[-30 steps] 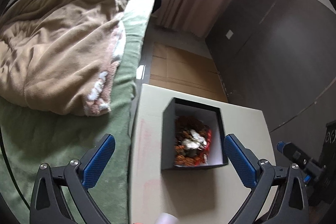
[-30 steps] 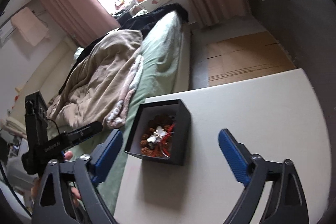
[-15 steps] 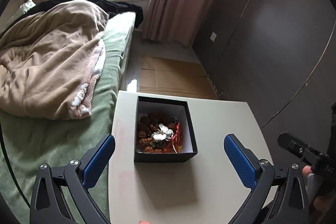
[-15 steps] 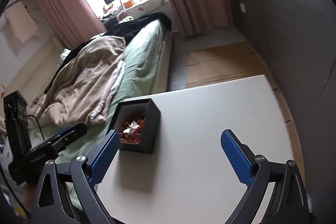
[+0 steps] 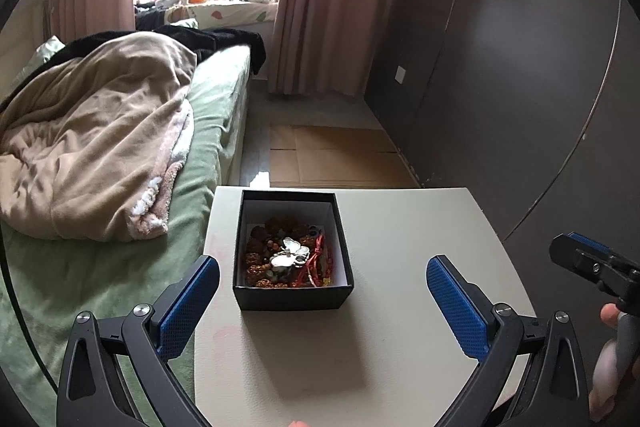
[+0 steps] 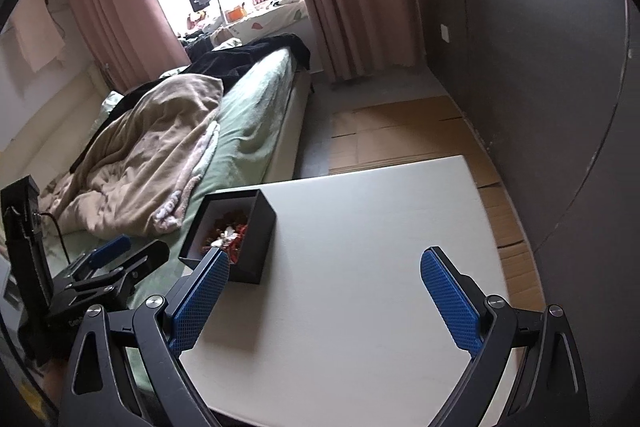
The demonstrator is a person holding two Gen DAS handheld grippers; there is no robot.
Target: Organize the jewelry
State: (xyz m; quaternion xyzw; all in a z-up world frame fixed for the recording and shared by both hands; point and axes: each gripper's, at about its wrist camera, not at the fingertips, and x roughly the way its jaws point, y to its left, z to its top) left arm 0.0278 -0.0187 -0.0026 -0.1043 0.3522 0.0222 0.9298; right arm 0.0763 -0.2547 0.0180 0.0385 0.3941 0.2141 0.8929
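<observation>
A small black box (image 5: 292, 297) with a white inside stands on the white table (image 5: 400, 251). It holds a heap of jewelry (image 5: 286, 257): brown beads, a silver butterfly piece and red cord. My left gripper (image 5: 320, 291) is open and empty, set back from the box with its jaws wider than it. My right gripper (image 6: 324, 281) is open and empty over the table, right of the box (image 6: 256, 243). The jewelry (image 6: 230, 231) shows inside it. The right gripper's tip also shows in the left wrist view (image 5: 584, 259).
A bed (image 5: 200, 163) with a green sheet and a beige blanket (image 5: 92, 147) runs along the table's left side. A dark wall (image 5: 520, 75) stands to the right. Flat cardboard (image 5: 332, 155) lies on the floor beyond the table.
Both grippers have pulled back and away from the box, which now looks smaller and farther. The left wrist view has levelled out. Both stay open.
</observation>
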